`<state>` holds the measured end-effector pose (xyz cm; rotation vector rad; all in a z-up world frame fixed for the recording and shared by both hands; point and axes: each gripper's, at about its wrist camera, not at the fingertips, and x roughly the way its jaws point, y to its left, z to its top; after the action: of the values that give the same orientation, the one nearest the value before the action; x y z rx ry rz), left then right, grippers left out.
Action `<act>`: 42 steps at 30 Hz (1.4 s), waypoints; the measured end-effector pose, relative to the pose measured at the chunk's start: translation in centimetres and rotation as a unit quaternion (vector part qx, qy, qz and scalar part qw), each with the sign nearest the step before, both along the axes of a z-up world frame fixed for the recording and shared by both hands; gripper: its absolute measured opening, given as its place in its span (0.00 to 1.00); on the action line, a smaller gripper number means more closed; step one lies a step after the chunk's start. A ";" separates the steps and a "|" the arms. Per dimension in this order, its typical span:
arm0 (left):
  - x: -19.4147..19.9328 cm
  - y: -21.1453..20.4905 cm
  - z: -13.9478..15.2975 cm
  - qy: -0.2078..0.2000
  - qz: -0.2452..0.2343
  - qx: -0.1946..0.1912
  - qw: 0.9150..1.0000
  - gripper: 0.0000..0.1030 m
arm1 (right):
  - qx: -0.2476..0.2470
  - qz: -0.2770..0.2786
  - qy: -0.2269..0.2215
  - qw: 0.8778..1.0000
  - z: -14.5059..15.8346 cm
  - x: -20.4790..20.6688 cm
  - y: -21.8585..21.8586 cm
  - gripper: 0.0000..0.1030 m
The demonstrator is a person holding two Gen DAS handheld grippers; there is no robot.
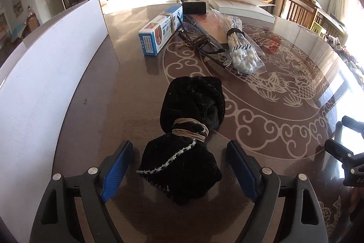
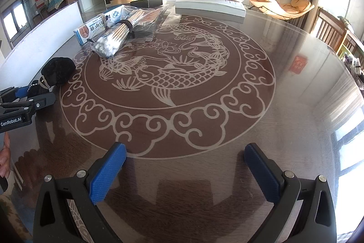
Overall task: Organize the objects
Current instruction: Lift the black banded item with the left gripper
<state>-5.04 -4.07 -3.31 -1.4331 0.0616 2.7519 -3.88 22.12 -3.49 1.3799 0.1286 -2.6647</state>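
Dark glossy table (image 1: 127, 74) with a pale carp-and-cloud pattern. A white board (image 1: 56, 65) runs along its left edge, close beside my left gripper (image 1: 179, 165). Clustered at the far side: blue-and-white carton (image 1: 159, 34) with a rubber band round it, black-framed glasses (image 1: 204, 47) in clear wrap, bagged bundle of cotton swabs (image 1: 241, 49), small black box (image 1: 193, 7), and a white open box (image 1: 241, 6) at the back. Nothing lies between me and the black cloth bundle (image 1: 188, 136). It's fuzzy black fabric, cinched at the waist with tan rubber bands and showing a line of white stitching near my end. It lies on the table, near end between my left fingers, which are spread wide with pads clear of it. My right gripper (image 2: 185, 171) is spread too, nothing in it, over bare table.
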 end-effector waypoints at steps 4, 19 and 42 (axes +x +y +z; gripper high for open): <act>-0.2 -0.6 -0.5 0.005 0.011 0.005 1.000 1.00 | 0.000 0.000 0.000 1.000 0.0 0.0 0.0 1.00; -2.9 -1.3 -0.5 0.005 -0.005 0.006 1.000 1.00 | -0.001 -0.001 0.000 1.000 0.0 -0.1 0.0 1.00; -2.9 -1.3 -0.5 0.005 -0.005 0.006 1.000 1.00 | -0.001 -0.001 0.000 1.000 -0.1 -0.1 -0.1 1.00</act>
<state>-7.95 -5.33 -3.84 -1.4131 0.0508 2.7462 -3.98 22.06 -3.55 1.3811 0.1249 -2.6652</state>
